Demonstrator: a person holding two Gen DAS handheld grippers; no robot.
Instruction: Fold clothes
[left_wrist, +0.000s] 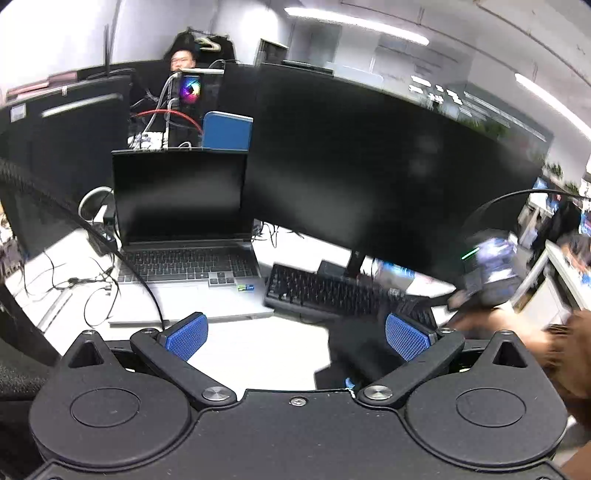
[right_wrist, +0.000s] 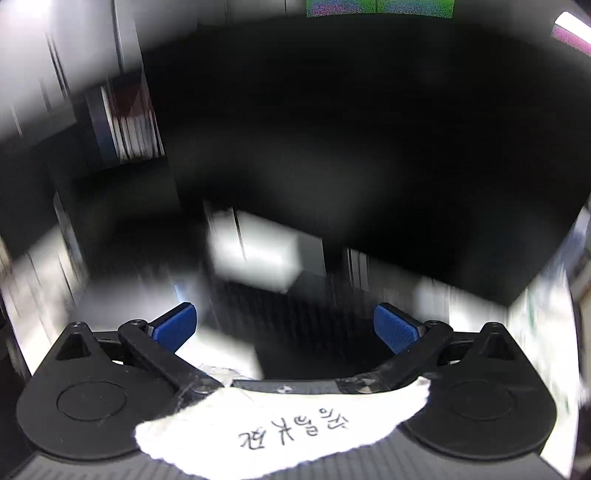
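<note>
clothes are not clear in either view; a blurry brown shape (left_wrist: 569, 354) at the right edge might be cloth. left gripper (left_wrist: 295, 334) and right gripper (right_wrist: 284, 328) both gape wide, holding nothing, above the white bench (left_wrist: 258, 350) near the silver laptop (left_wrist: 184, 236). best to slow down, find a cloth edge, then pinch.

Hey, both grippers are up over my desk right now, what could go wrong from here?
The open left gripper hangs close over the laptop and black keyboard; a careless sweep could hit them. Loose cables trail across the white desk and could snag a finger. The right wrist view is badly motion-blurred, so the right gripper, also open, may be swinging fast near the dark monitor. No clothes are visible.
</note>
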